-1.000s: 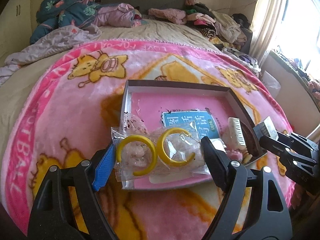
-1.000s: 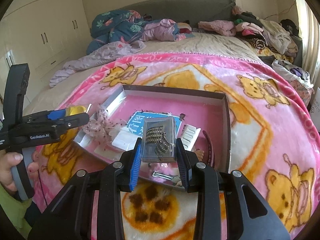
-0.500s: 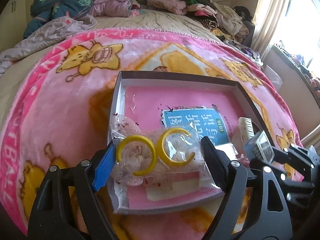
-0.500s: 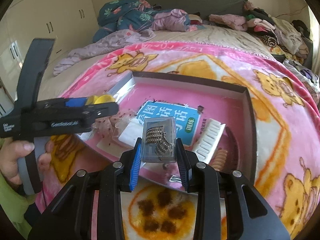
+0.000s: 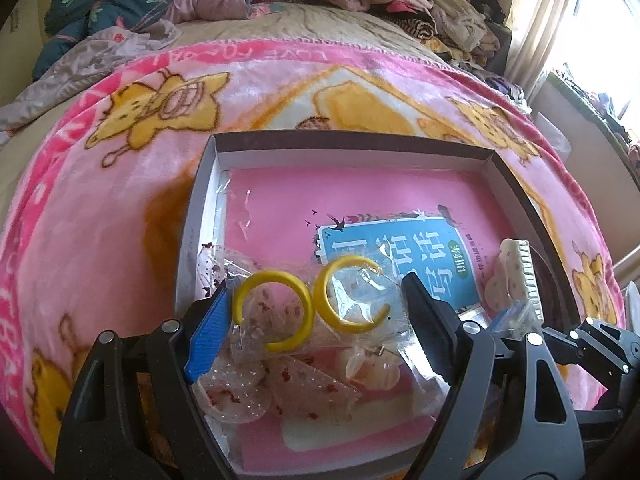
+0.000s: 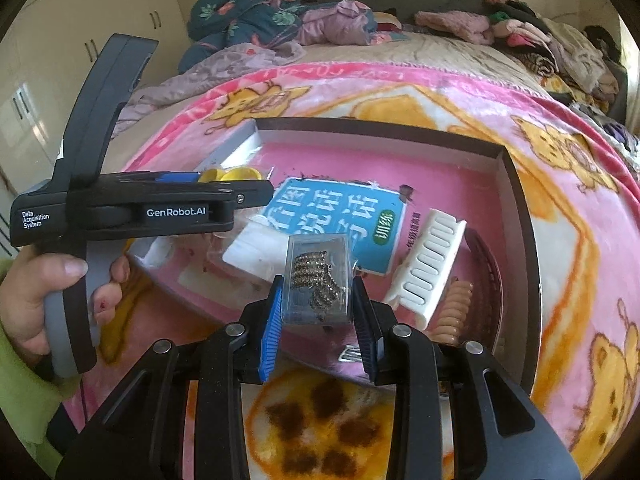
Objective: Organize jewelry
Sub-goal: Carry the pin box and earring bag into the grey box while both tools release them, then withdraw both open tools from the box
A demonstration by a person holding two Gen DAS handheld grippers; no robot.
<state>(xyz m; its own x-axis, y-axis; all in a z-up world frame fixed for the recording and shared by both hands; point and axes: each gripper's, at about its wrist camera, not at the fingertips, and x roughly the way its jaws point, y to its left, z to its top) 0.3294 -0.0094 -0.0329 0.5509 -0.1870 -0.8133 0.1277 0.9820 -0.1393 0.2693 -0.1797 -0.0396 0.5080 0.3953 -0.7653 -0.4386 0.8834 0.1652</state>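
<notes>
A shallow box (image 5: 352,138) (image 6: 516,184) with a pink floor lies on the bed blanket. My left gripper (image 5: 316,312) is shut on a clear plastic bag of yellow hoop earrings (image 5: 312,308), held low over the box's near left corner. Under the bag lie speckled clear packets (image 5: 256,384). My right gripper (image 6: 318,304) is shut on a small clear case of beaded earrings (image 6: 318,276), held over the box's near edge. The left gripper (image 6: 240,196) shows in the right wrist view, with a hand (image 6: 28,296) on its handle.
Inside the box lie a blue booklet (image 5: 392,256) (image 6: 340,220), a white comb (image 6: 428,268) (image 5: 520,276), a coiled hair tie (image 6: 452,308) and a dark hairband (image 6: 484,276). The pink cartoon blanket (image 5: 120,200) surrounds the box. Clothes are piled at the bed's far end (image 5: 420,12).
Both grippers have sunk and moved closer over the box with their loads still held. The earring bag now hangs over the box's near left corner, the case over the near edge.
</notes>
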